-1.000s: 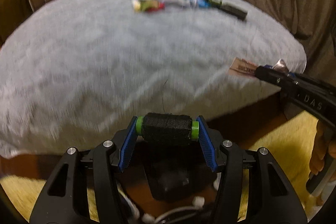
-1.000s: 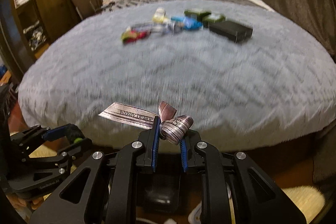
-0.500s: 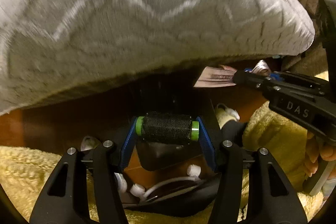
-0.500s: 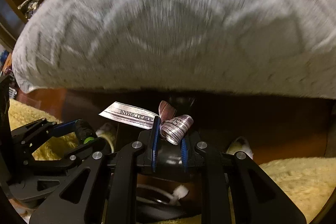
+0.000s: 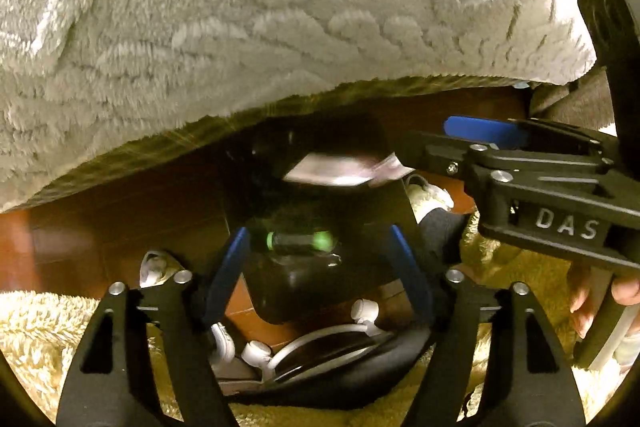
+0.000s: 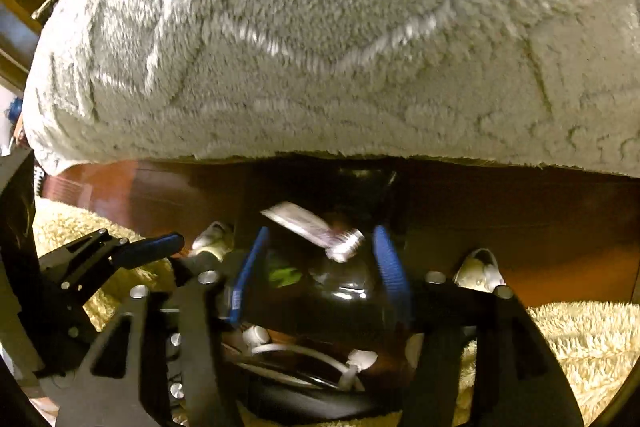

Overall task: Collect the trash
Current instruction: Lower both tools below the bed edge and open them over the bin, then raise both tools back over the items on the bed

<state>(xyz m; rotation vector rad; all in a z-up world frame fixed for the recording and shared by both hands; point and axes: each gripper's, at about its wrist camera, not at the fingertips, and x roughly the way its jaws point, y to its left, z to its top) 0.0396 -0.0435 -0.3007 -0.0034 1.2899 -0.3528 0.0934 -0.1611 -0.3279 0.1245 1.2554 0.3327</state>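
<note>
Grey fleecy blanket [image 5: 280, 27] overhangs above both tools, yellow shag rug [image 6: 580, 331] beneath. Left gripper [image 5: 316, 247] and right gripper [image 6: 316, 247] both gape wide; black spool [image 5: 300, 242] and ribbon [image 6: 316, 229] sit loose between their fingers, over a black bag [image 5: 332, 283].

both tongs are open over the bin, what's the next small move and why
Probably lift both tongs clear of the black bin. The left tongs are spread wide with the green-ended spool loose and blurred between them, and the right tongs are equally open around the ribbon, so neither grips anything.
</note>
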